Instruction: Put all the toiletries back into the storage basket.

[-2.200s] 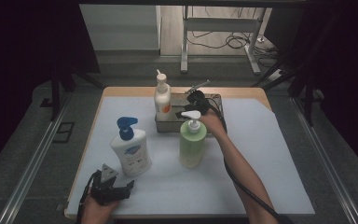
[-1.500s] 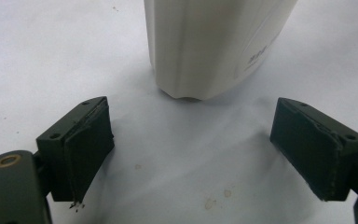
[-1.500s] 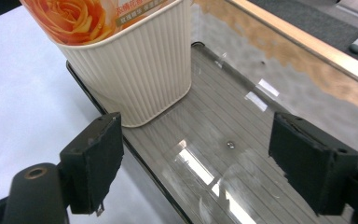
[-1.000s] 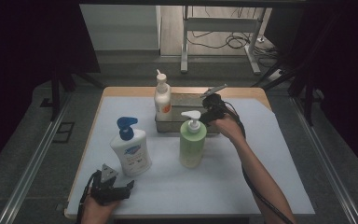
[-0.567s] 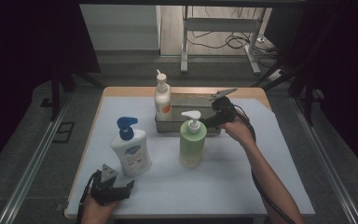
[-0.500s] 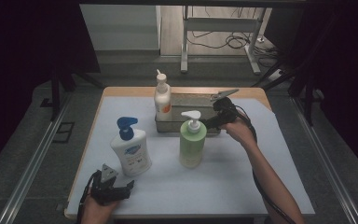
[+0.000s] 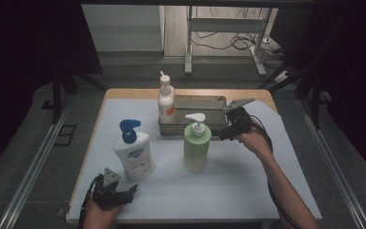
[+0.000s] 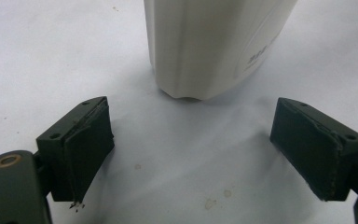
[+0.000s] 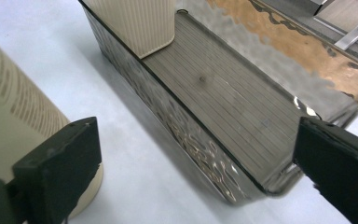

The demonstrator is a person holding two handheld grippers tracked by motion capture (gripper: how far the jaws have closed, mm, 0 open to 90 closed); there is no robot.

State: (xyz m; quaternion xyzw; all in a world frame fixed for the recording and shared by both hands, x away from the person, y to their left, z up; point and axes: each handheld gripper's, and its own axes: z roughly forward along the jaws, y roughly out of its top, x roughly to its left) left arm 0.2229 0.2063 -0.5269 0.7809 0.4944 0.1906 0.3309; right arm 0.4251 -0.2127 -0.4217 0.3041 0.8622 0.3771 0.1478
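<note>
Right now both grippers gape wide w/ nothing held; right gripper (image 7: pixel 225 130) sits near green bottle (image 7: pixel 197 145) & tray (image 7: pixel 218 101), could knock bottle over.

three pump bottles (image 7: pixel 197 143), one metal tray (image 7: pixel 205 101), and two handheld grippers (image 7: pixel 113 190) on one table.
</note>
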